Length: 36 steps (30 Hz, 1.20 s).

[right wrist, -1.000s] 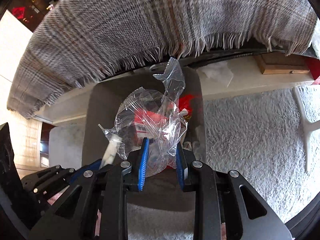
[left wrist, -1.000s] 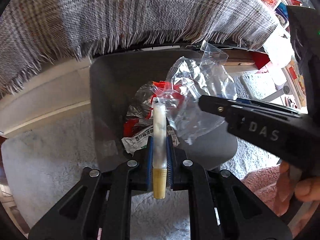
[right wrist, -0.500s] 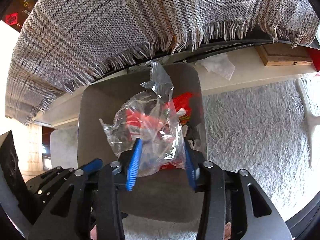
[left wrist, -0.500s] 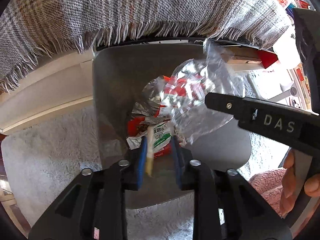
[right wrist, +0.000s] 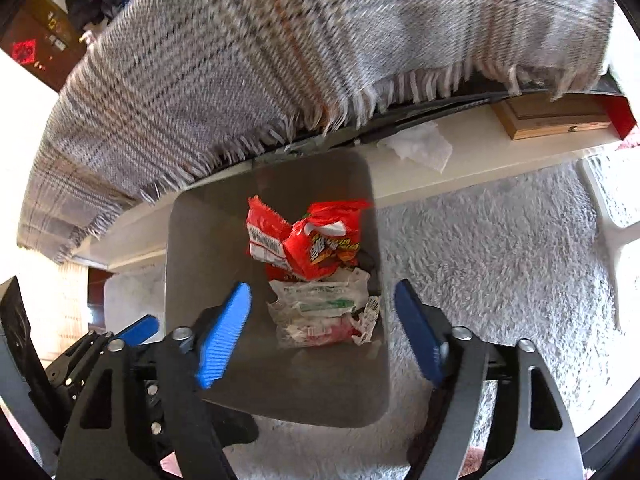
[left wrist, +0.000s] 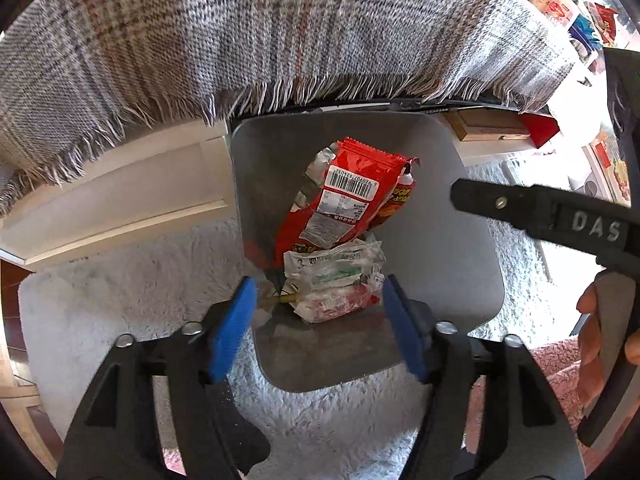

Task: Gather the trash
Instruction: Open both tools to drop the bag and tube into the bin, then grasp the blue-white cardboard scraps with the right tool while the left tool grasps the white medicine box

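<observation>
A: Since both tools hang right above the grey bin (left wrist: 460,264), why are they placed so?

B: So that anything let go falls inside, I judge. Going left to right: the left tongs (left wrist: 320,328) stand spread wide with nothing between the blue pads, and the bin mouth fills the gap.

A: And the trash?

B: It lies in the bin. A red snack wrapper (left wrist: 344,200) leans at about twelve o'clock from the left tongs, barcode up, and a white-and-green packet (left wrist: 332,276) sits below it, nearer the pads. A small yellowish tip (left wrist: 286,299) pokes out at the packet's nine o'clock side; what it belongs to I cannot tell.

A: The right side?

B: The right tongs (right wrist: 324,332) are spread apart too, empty, over the same heap. At one o'clock a crumpled white tissue (right wrist: 420,148) lies on the pale ledge (right wrist: 500,160) under the fringed plaid cloth (right wrist: 280,60), outside the bin. It looks like trash not yet collected.
</observation>
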Tool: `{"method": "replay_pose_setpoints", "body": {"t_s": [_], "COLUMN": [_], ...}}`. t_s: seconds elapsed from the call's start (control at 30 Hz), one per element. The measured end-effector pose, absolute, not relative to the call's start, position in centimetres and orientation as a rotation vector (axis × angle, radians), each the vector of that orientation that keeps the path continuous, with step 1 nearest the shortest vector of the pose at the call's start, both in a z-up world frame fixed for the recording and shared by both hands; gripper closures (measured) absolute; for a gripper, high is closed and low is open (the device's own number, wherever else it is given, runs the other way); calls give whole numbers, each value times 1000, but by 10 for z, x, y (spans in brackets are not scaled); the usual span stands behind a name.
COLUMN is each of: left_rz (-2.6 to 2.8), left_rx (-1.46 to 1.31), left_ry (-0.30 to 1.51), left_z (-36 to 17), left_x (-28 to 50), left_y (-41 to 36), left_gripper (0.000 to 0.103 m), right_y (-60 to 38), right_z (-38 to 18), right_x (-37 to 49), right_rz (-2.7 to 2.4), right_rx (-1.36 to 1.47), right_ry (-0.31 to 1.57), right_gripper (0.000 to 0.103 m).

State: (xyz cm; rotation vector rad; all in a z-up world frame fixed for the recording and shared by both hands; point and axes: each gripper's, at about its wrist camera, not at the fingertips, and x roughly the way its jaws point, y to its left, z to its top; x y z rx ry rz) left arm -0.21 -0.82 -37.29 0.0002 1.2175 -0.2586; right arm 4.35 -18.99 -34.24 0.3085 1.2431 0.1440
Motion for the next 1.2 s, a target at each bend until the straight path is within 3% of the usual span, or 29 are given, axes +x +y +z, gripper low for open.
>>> {"method": "replay_pose_setpoints", "body": {"t_s": [0.1,0.2,0.3,0.57,0.83,1.2], "left_rz": [-273,-286,-297,-330,-314,-303], "left_rx": [-2,32,40,64,84,113], "left_ry": [1199,1156,1104,1029,931,871], "left_z": [-358,-330,-296,-223,-178,-177], "left_x": [-5,-4,2,60,144,242], "left_y": [-9,-9,-10,-20,-29,-54], "left_gripper": [18,11,8,8,8,8], "right_y": [-197,-206,-217,-252,-303,-338], "right_z": [-327,-296,-252,-173,-177,-205], "right_x": [42,44,51,102,177,279], "right_rz": [141,140,128,108,17,-81], "right_rx": [319,327,308,239,289,313], "right_ry": [1212,1142,1039,931,887,876], "right_gripper": [19,11,4,3,3,9]}}
